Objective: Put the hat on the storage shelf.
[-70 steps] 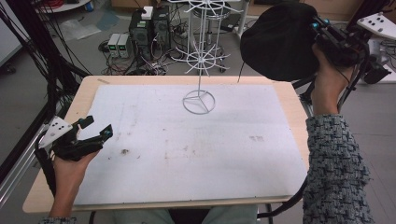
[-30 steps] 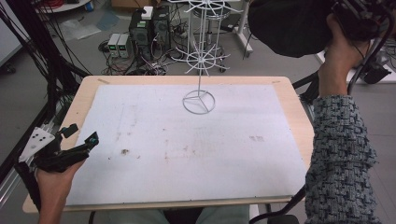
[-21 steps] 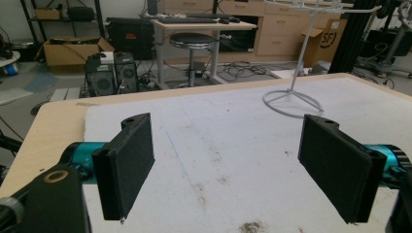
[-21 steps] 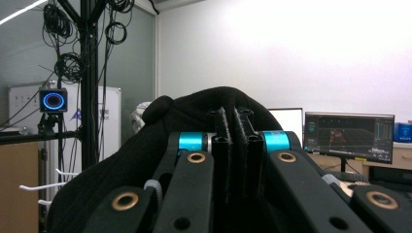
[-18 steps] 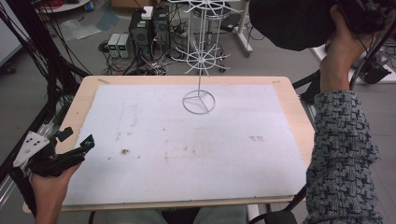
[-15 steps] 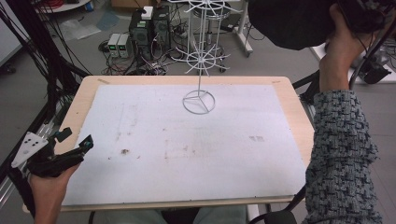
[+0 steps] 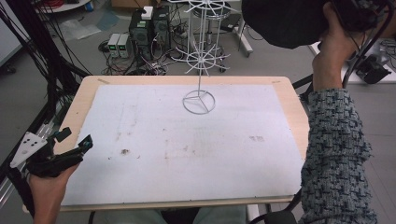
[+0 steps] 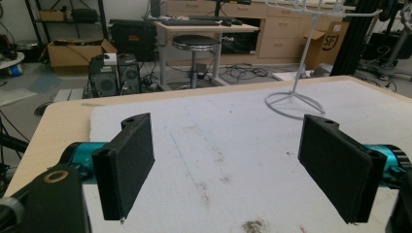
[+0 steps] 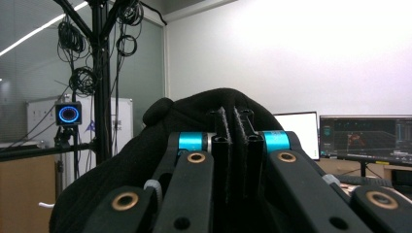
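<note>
Two grippers are in your hands, and they sit far apart. Your right gripper (image 9: 232, 145) is raised high above the far right corner of the table (image 7: 84, 100), with its fingers (image 9: 221, 127) pressed together on the edge of a black fabric cap (image 9: 121, 165). In the high view the black fabric cap (image 7: 285, 21) bulges to the left of your right hand (image 7: 334, 49), well above the table and apart from everything on it. Your left gripper (image 8: 228, 165) rests low at the near left corner of the table, its fingers (image 8: 128, 162) spread wide with nothing between them, pointing across the stained white mat (image 7: 196, 140). From above, your left gripper (image 7: 60, 156) sits just at that mat's left edge. A white wire rack (image 7: 199, 88) stands upright near the far middle of the mat, its round base flat on the surface; the left gripper view shows the white wire rack (image 8: 294, 99) ahead, to the right.
</note>
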A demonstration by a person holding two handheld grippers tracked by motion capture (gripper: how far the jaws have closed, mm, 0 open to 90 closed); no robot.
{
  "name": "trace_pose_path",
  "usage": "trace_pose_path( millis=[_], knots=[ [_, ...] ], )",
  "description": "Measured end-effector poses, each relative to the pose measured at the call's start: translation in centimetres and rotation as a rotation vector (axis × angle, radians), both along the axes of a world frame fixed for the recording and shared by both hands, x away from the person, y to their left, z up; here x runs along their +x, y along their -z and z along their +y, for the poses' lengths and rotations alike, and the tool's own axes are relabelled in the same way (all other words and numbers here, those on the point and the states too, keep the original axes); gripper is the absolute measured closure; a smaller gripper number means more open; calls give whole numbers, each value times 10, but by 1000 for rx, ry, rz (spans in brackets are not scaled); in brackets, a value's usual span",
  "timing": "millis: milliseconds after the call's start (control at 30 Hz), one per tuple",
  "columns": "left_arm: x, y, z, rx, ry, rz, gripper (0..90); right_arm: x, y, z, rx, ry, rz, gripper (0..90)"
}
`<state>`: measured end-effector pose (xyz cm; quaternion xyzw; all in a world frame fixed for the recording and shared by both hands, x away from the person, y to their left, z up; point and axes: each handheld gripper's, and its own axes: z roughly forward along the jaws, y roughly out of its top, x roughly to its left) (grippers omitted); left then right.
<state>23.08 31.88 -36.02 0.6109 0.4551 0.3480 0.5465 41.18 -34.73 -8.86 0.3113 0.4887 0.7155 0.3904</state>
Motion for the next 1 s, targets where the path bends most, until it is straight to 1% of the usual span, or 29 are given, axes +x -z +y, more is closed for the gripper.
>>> trace_pose_path(
  millis=[100, 233, 433, 567, 667, 700, 967, 1000],
  knots=[
    [0, 0, 0, 1, 0, 0, 208, 1, 0, 3, 17, -8, 2, 870],
    [0, 0, 0, 0, 0, 0, 207, 4, 1, 7, 26, -14, 6, 870],
    [-1, 0, 1, -1, -1, -2, 208, 7, 5, 15, 24, -22, 15, 870],
    [-1, -1, 2, -2, -2, -2, 207, 10, 9, 20, 10, -22, 24, 869],
    [-1, 0, 2, -1, 0, -1, 207, 11, 12, 23, 16, -29, 30, 869],
    [0, 0, 2, -3, 0, -2, 207, 11, 14, 23, 13, -31, 37, 868],
    [2, 0, -1, -5, 7, -3, 207, 9, 26, 23, 6, -44, 55, 867],
    [3, -1, -1, 0, 9, -3, 207, 8, 27, 23, 7, -45, 54, 867]
  ],
)
